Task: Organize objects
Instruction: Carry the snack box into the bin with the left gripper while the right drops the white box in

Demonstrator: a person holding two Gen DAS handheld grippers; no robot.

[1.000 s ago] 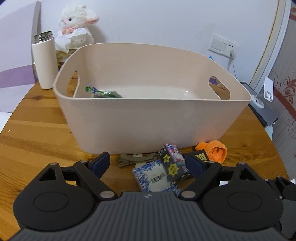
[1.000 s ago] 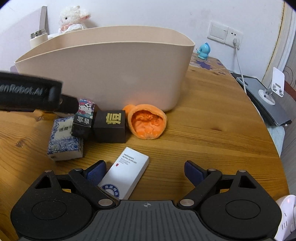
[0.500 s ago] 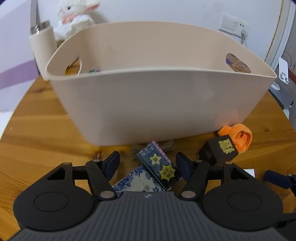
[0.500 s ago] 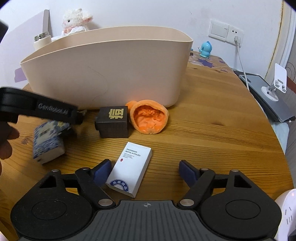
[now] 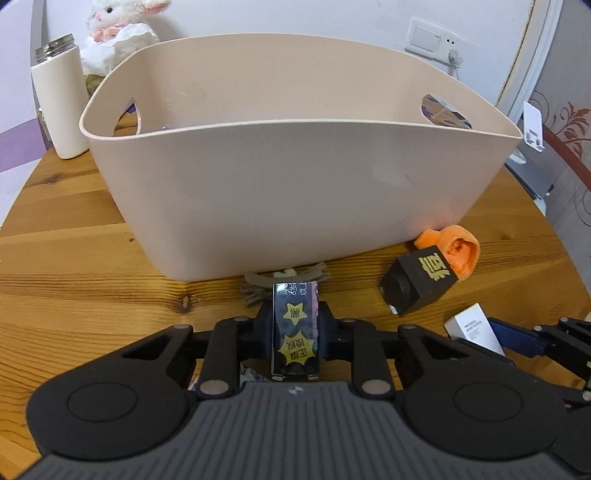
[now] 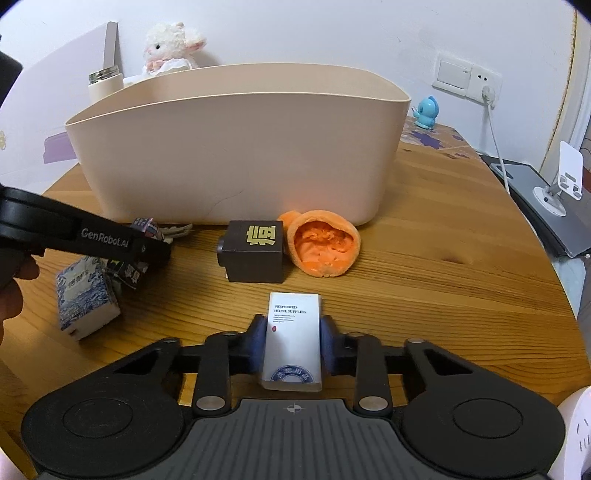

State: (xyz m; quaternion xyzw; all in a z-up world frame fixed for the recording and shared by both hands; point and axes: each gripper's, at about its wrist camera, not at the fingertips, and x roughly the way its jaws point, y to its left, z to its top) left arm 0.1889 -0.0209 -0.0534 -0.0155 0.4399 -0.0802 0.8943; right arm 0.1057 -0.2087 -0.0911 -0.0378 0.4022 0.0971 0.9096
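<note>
My left gripper (image 5: 294, 325) is shut on a small dark box with yellow stars (image 5: 294, 332), in front of the beige tub (image 5: 295, 192). My right gripper (image 6: 293, 338) is shut on a white hotel-supplies box (image 6: 293, 336), low over the wooden table (image 6: 424, 266). On the table lie a black cube with a gold character (image 6: 255, 251), an orange plush piece (image 6: 323, 249), a blue-and-white patterned packet (image 6: 86, 299) and a grey hair clip (image 5: 284, 280) by the tub's base. The left gripper also shows in the right wrist view (image 6: 147, 247).
A white flask (image 5: 59, 99) and a plush lamb (image 5: 118, 33) stand behind the tub at the left. A blue figurine (image 6: 426, 112), a wall socket with cable (image 6: 487, 90) and a phone stand (image 6: 565, 177) are at the right.
Both grippers have shut: the left on the starred box, the right on the white box. The left gripper has lifted its box off the patterned packet.
</note>
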